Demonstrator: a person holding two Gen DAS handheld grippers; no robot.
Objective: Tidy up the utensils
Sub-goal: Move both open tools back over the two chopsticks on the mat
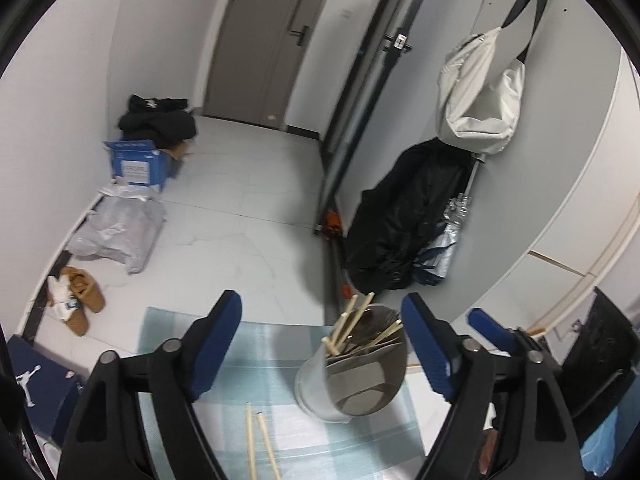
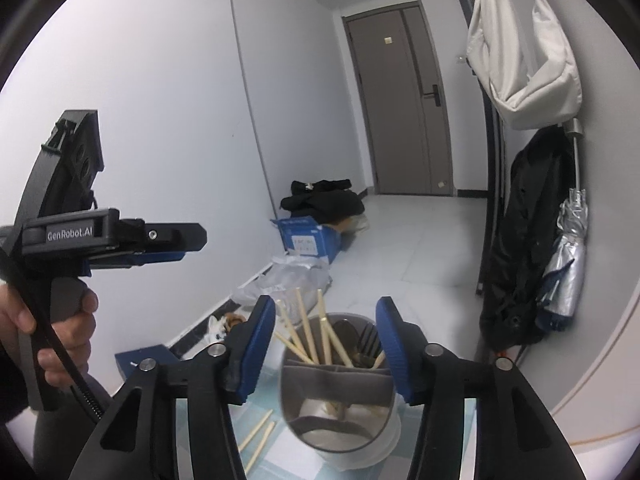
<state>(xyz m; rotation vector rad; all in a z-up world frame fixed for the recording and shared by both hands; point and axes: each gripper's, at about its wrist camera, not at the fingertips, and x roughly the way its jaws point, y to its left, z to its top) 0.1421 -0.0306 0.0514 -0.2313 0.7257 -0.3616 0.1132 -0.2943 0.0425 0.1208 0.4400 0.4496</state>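
A grey utensil holder (image 1: 352, 376) stands on a pale blue checked cloth (image 1: 260, 340). It holds several wooden chopsticks (image 1: 348, 324), a fork (image 2: 370, 342) and a spoon. Two loose chopsticks (image 1: 256, 440) lie on the cloth to the holder's left, also seen as chopsticks (image 2: 258, 436) in the right wrist view. My left gripper (image 1: 322, 302) is open and empty, left of and above the holder. My right gripper (image 2: 326, 304) is open, its blue pads (image 2: 260, 344) either side of the holder (image 2: 336, 400) without pressing it. A hand (image 2: 60, 320) holds the left gripper (image 2: 192, 236).
A dark blue shoe box (image 1: 40, 380) sits at the cloth's left. On the floor beyond lie slippers (image 1: 84, 300), plastic bags (image 1: 120, 228) and a blue carton (image 1: 138, 164). A black coat (image 1: 404, 220), a white bag (image 1: 476, 92) and an umbrella (image 2: 568, 264) hang at the right wall.
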